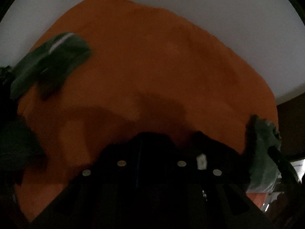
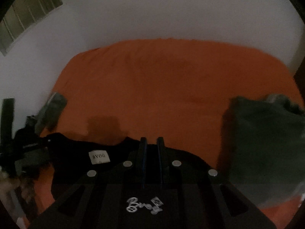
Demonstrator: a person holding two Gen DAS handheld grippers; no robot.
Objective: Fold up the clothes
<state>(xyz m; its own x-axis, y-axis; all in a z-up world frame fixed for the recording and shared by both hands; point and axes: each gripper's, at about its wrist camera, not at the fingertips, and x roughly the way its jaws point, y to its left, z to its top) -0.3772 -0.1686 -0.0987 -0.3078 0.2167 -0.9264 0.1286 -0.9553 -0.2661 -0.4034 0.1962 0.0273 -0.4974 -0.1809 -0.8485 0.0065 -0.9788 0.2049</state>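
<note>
Both grippers grip a black garment's edge w/ narrow jaws: right gripper (image 2: 152, 143), left gripper (image 1: 162, 139), low over the orange bed (image 2: 171, 87). Black garment (image 2: 80, 152) at bed's near edge, not yet folded. Green clothes (image 2: 263, 143) on bed beside it, apparently folded.

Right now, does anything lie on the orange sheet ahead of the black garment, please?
Nothing visible: the orange sheet ahead of the black garment is bare. One green cloth lies at its left edge, a green pile at its right.
</note>
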